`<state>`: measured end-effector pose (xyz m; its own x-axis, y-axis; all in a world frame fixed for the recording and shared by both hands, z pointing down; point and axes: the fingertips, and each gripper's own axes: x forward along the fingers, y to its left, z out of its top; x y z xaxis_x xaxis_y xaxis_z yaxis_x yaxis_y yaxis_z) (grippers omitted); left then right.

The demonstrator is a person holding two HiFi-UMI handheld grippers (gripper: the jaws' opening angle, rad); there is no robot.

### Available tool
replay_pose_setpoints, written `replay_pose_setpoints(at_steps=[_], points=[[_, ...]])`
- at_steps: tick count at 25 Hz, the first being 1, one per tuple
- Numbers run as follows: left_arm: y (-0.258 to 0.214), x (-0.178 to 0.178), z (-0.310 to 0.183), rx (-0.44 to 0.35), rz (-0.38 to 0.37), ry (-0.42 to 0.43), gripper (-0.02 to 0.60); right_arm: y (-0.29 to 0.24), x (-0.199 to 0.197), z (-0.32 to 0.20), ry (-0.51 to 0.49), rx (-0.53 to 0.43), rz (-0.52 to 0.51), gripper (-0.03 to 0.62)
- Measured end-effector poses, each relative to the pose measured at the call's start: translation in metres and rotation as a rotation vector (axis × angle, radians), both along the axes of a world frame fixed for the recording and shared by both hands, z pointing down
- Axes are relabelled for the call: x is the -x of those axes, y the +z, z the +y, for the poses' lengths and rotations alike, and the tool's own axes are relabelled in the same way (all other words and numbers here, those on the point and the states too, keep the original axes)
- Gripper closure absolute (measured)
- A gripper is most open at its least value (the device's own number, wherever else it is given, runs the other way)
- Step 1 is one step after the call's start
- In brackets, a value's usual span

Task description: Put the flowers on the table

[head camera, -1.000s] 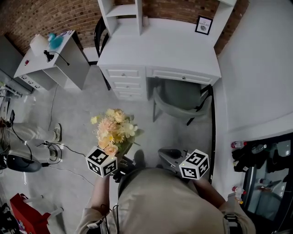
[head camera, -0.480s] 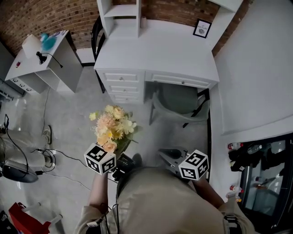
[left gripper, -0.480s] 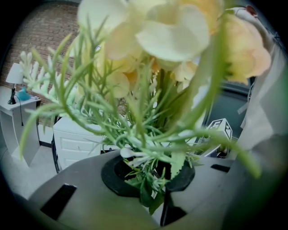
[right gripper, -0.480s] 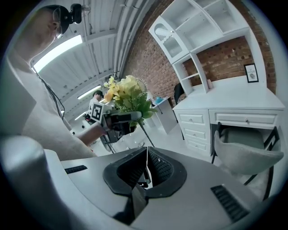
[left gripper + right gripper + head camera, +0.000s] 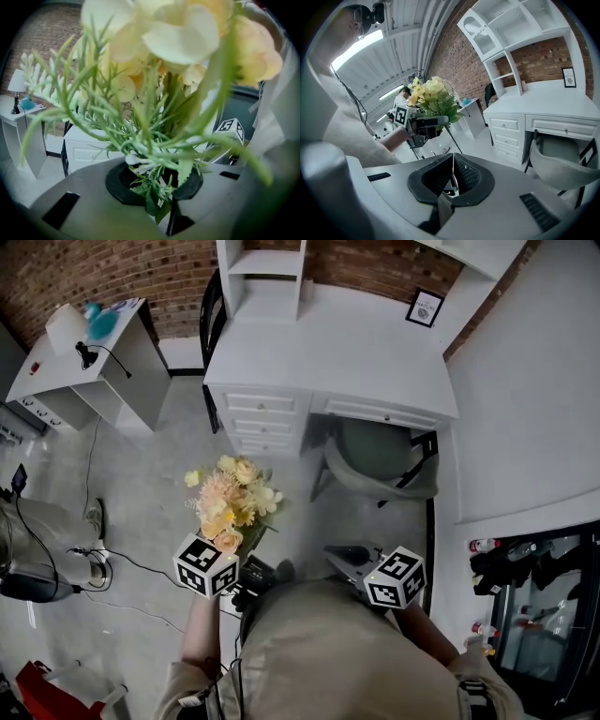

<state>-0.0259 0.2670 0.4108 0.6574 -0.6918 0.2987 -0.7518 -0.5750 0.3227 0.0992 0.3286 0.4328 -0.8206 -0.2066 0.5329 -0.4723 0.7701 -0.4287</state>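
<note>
- Your head view looks down on a grey, smooth concrete floor (image 5: 150, 521) before a red brick wall (image 5: 112, 277). A white painted bench (image 5: 356, 343) with drawers stands there, with a rounded grey-green chair (image 5: 380, 451) tucked under it.
- Only this view shows the bouquet of cream, peach and yellow flowers (image 5: 230, 502) over the floor, well apart from the bench.
- Your left gripper view alone shows the grip: the left gripper (image 5: 161, 187) has its ribbed black pads clamped on the bouquet's thin green stems, under spiky leaves and soft, rounded petals.
- Your right gripper view shows the right gripper (image 5: 451, 180) with its pads together and nothing between them. It also shows the bench's tall open shelves and a small black-framed picture (image 5: 569, 77).
</note>
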Motion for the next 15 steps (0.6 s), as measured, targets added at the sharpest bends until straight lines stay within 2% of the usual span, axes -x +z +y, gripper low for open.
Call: replay_pose_setpoints(at_steps=[3, 6, 15], points=[[0.005, 0.014, -0.002, -0.005, -0.028, -0.011, 0.497, 0.002, 0.013, -0.004, -0.014, -0.006, 0.014, 0.571], [0.007, 0.024, -0.002, 0.000, -0.022, -0.023, 0.497, 0.003, 0.020, -0.006, -0.022, -0.006, 0.023, 0.571], [0.014, 0.036, -0.014, 0.013, -0.052, -0.042, 0.497, 0.008, 0.032, -0.024, -0.046, 0.014, 0.015, 0.571]])
